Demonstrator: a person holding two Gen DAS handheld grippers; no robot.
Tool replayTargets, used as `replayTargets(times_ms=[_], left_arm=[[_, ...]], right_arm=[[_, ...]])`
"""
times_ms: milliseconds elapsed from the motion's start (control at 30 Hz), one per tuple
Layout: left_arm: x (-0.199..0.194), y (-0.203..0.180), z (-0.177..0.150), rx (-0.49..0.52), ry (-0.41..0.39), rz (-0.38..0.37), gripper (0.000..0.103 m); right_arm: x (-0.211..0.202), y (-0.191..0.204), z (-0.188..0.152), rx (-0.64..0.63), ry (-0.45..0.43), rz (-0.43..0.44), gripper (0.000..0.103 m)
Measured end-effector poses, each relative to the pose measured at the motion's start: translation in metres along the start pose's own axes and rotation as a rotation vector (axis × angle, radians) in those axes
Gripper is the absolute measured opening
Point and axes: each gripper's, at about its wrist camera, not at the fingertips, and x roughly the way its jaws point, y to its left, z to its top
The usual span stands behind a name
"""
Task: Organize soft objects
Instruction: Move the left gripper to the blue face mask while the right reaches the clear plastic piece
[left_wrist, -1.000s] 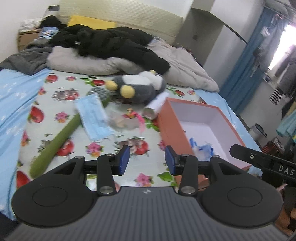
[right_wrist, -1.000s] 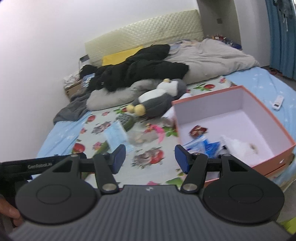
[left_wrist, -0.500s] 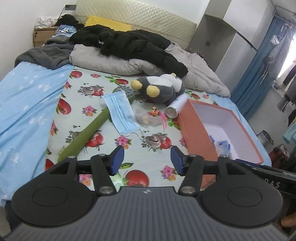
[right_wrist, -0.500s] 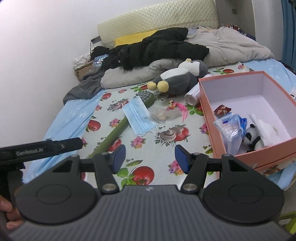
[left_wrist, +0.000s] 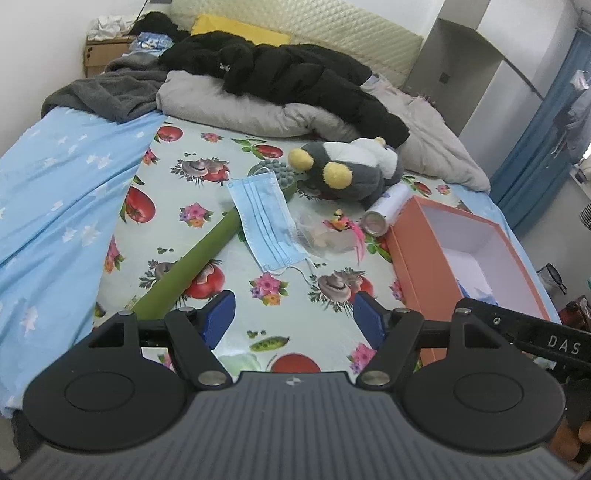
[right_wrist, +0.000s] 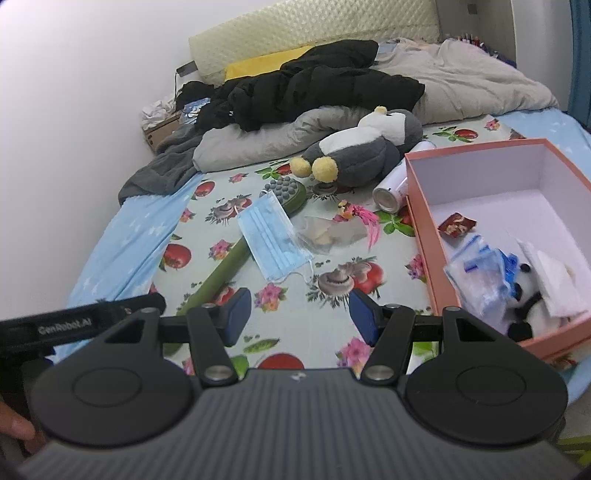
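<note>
On the fruit-print sheet lie a grey penguin plush (left_wrist: 347, 170) (right_wrist: 365, 151), a blue face mask (left_wrist: 266, 221) (right_wrist: 271, 236), a long green brush-headed stick (left_wrist: 199, 258) (right_wrist: 225, 269), a clear bag (left_wrist: 325, 236) (right_wrist: 328, 232) and a white can (left_wrist: 384, 214) (right_wrist: 393, 188). The orange box (left_wrist: 417, 266) (right_wrist: 424, 236) at the right holds a small panda plush (right_wrist: 524, 295) and packets. My left gripper (left_wrist: 293, 319) hovers over the near sheet, its jaws opening with nothing between them. My right gripper (right_wrist: 297, 315) is open and holds nothing.
A black jacket (left_wrist: 295, 77) and grey blankets (left_wrist: 236, 107) are heaped at the head of the bed. A light blue cover (left_wrist: 59, 192) drapes the left side. Blue curtains (left_wrist: 535, 147) hang at the right. The other gripper's arm (left_wrist: 535, 339) crosses the lower right.
Both grippers pulled back from the box toward the foot of the bed, so more of the sheet shows. The left gripper's jaws have spread wider. The right jaws kept their gap.
</note>
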Motion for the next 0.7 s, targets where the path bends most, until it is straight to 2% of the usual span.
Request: replayTargets(times_ms=[333, 700], left_arm=[[0.087, 0.021, 0.032, -0.028, 0.088, 0.036, 0.075], [0.199, 0.037, 0.04, -0.037, 0.197, 0.058, 0.074]], right_arm=[[0.075, -0.009, 0.032, 0.013, 0.084, 0.001, 0.061], [0.174, -0.033, 0.056, 0.066, 0.173, -0.023, 0.061]])
